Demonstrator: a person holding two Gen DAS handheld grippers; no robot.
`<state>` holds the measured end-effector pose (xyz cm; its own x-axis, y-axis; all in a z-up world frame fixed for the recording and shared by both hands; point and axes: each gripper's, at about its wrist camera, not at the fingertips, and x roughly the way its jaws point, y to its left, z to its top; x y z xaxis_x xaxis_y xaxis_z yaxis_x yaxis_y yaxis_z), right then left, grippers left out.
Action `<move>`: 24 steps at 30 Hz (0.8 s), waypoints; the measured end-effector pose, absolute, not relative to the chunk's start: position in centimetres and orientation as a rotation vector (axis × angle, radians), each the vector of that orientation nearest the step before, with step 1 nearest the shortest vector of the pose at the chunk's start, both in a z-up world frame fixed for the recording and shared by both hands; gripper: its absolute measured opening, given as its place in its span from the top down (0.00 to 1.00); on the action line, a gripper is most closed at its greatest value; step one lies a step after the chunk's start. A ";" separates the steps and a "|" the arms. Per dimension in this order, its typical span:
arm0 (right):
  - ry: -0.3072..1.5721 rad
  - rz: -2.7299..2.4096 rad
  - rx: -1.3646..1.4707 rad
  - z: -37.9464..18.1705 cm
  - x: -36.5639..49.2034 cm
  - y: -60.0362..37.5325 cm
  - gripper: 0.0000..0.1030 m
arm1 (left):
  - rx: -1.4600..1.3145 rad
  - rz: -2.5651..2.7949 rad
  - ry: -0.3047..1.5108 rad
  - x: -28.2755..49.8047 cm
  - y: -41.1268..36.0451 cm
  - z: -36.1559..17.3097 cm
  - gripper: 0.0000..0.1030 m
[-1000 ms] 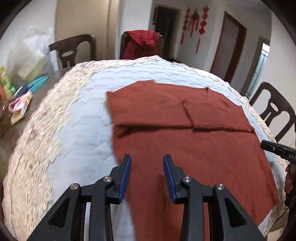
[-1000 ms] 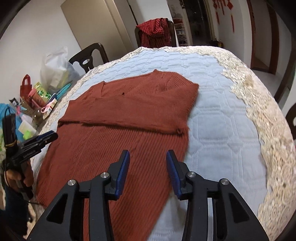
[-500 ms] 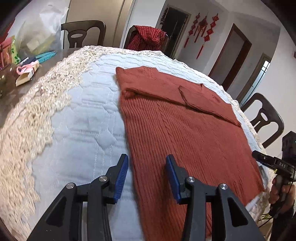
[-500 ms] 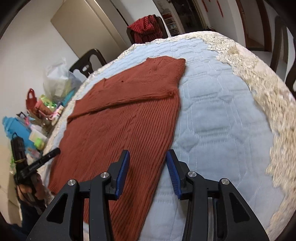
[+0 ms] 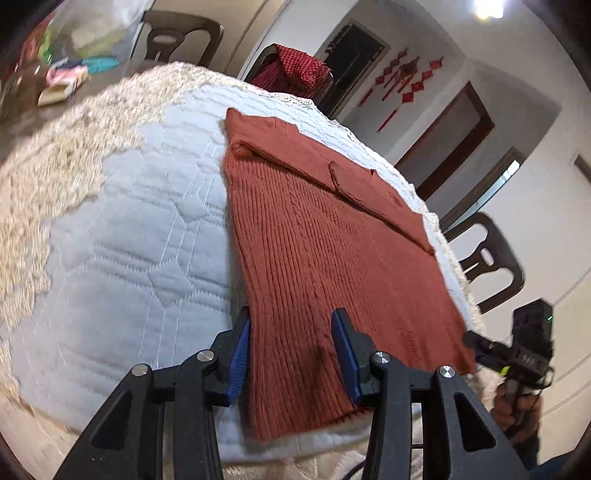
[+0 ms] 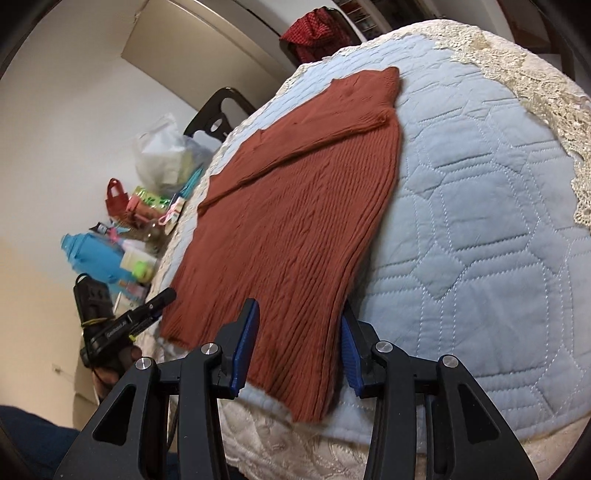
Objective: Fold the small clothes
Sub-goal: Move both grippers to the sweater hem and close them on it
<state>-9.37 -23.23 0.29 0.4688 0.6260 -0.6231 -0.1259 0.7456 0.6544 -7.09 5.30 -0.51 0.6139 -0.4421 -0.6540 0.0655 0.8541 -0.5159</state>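
Moved closer to the near hem than one second ago, both views now low over the two bottom corners of the rust-red knitted sweater point(image 5: 314, 240), where before looked at from further back.

Left tongs point(image 5: 291, 317) spread, pinching nothing: one blue pad just at the left side edge of the knit, the other above the ribbed cloth, hem corner lying between. Right tongs point(image 6: 299, 310) also spread and pressing on nothing, standing across the right hem corner in the same way.

Sweater lying flat on a pale blue quilted cover point(image 5: 129, 240) with a cream lace border point(image 5: 55, 166), both spread over the desk point(image 5: 22, 122). Collar end far away, hem end near, sleeves folded in across the upper part.

Around: a white plastic bag point(image 6: 162, 155), a small red bag point(image 6: 116, 195), a light blue bottle point(image 6: 96, 258) and other small colourful packets, crowded on the left end of the desk, well apart from the sweater. Beyond the far edge, a dark chair point(image 5: 184, 33) and a second chair with a red checked garment point(image 5: 295, 70) hung on its back. Another dark chair point(image 5: 487, 258) at the right side. Red knot ornaments point(image 5: 406, 77) on the far wall, beside a dark doorway.
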 end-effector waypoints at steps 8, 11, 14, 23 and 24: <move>0.985 0.524 0.572 0.2 -9.4 -22.9 0.61 | -0.483 -0.331 0.879 -7.3 5.1 -0.6 0.57; 0.992 0.511 0.571 -0.1 -9.1 -22.9 0.72 | -0.425 -0.316 0.880 -6.8 4.2 -0.6 0.64; 0.994 0.484 0.558 -0.2 -9.3 -23.0 0.84 | -0.379 -0.293 0.883 -6.6 4.0 -0.6 0.85; 0.913 0.534 0.570 1.8 -10.9 -24.3 0.94 | -0.424 -0.355 0.796 -8.7 6.2 1.8 0.92; 0.900 0.531 0.569 2.2 -11.3 -24.6 0.95 | -0.433 -0.358 0.787 -9.1 6.5 2.0 0.92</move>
